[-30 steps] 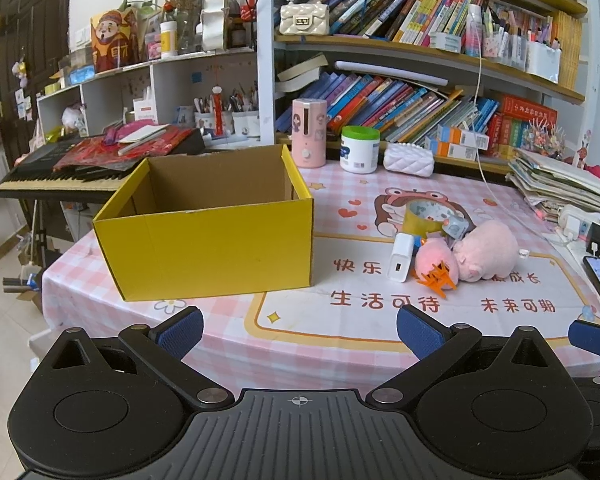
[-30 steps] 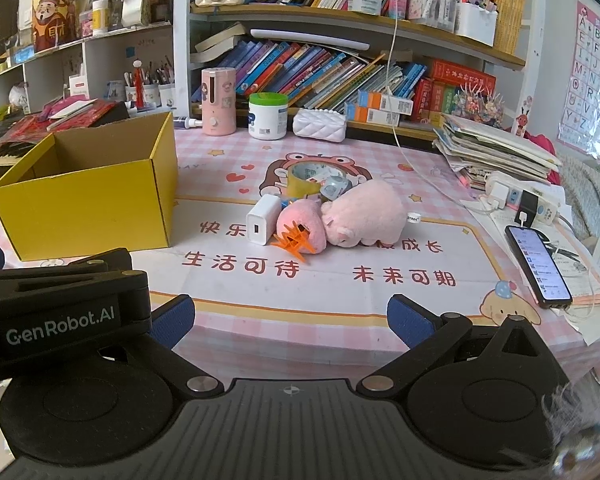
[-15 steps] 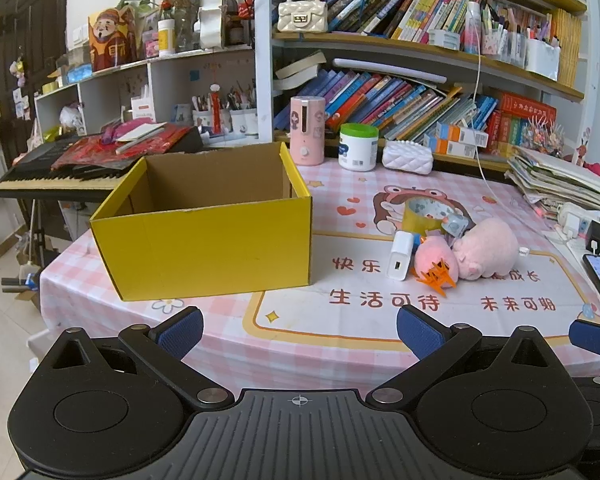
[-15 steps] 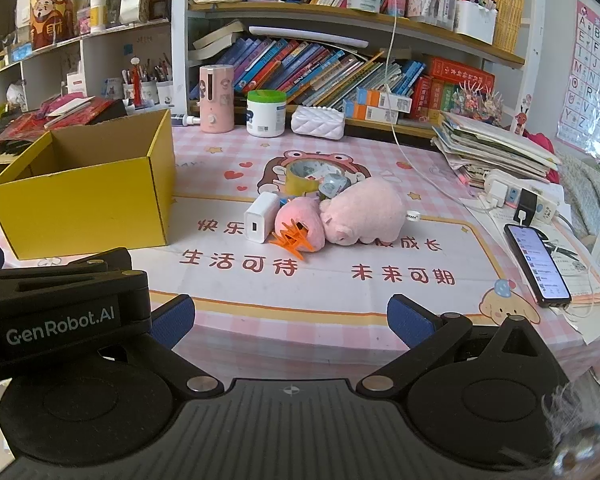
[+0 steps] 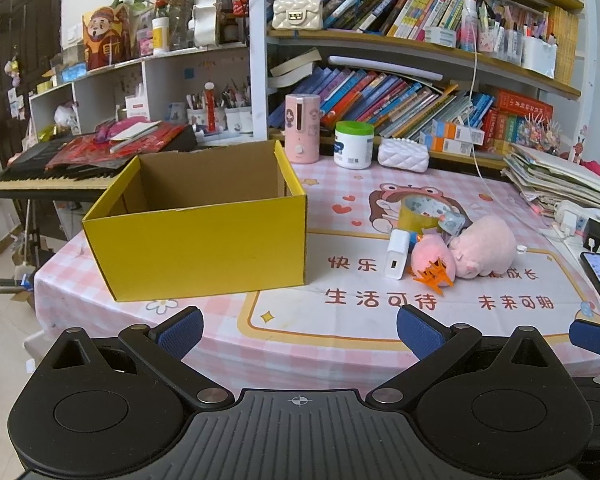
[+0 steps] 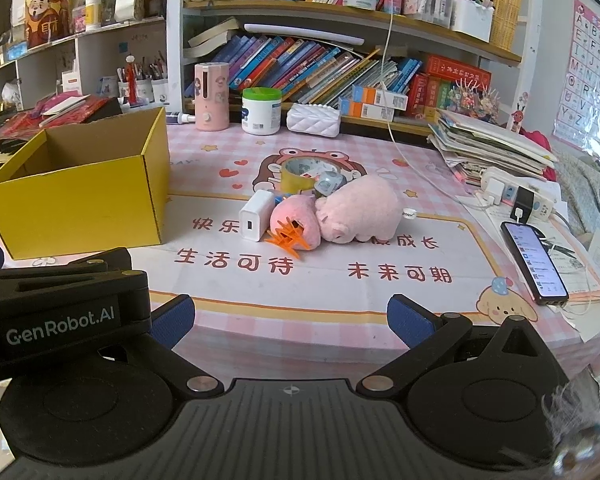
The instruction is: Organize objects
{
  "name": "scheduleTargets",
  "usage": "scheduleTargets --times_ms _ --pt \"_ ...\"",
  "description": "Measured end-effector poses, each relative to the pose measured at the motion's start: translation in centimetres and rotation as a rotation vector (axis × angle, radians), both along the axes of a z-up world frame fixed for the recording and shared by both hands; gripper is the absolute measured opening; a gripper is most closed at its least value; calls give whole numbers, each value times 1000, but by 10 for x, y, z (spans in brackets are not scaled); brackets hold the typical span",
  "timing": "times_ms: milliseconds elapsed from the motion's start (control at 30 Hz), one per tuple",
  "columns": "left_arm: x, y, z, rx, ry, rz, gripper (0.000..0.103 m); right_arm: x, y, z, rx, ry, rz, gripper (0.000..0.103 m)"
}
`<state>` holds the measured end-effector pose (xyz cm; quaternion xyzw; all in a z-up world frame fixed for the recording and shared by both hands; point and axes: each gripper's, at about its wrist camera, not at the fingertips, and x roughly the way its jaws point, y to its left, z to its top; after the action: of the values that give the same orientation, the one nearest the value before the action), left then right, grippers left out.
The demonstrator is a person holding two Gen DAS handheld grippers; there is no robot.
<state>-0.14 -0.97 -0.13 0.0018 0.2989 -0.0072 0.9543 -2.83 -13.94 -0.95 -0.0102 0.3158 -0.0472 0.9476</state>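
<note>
An open, empty yellow cardboard box [image 5: 204,240] [image 6: 80,196] stands on the table's left side. To its right lies a small pile: a pink plush pig [image 5: 486,246] [image 6: 360,210], a smaller pink plush [image 5: 432,258] [image 6: 296,220], an orange hair claw [image 5: 432,276] [image 6: 286,238], a white charger [image 5: 396,254] [image 6: 256,216] and a roll of tape [image 5: 424,210] [image 6: 300,172]. My left gripper [image 5: 300,330] is open and empty at the table's near edge. My right gripper [image 6: 290,320] is open and empty, to the right of the left one.
A phone [image 6: 534,262] on a cable lies at the right edge, by a power strip [image 6: 516,196] and stacked papers [image 6: 492,146]. A pink dispenser [image 5: 302,128], white jar [image 5: 354,144] and white pouch [image 5: 404,154] stand at the back, before bookshelves. A keyboard [image 5: 52,176] is left.
Both grippers have edged slightly forward toward the table; the box and pile look a little nearer. Nothing on the table has moved.
</note>
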Motion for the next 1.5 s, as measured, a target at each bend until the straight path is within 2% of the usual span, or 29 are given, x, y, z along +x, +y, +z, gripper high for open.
scheduleTargets --times_ms 467,967,1233,1500 --pt "8 -1 0 0 7 -4 103 10 -2 -1 -4 8 -5 103" --pt "38 -26 -4 -4 33 14 103 42 -26 -3 -11 38 21 103" --pt "53 -44 -4 9 12 9 103 65 -48 -5 -5 57 46 103" --pt "74 -55 -5 -37 12 48 103 93 -85 -8 20 78 3 103"
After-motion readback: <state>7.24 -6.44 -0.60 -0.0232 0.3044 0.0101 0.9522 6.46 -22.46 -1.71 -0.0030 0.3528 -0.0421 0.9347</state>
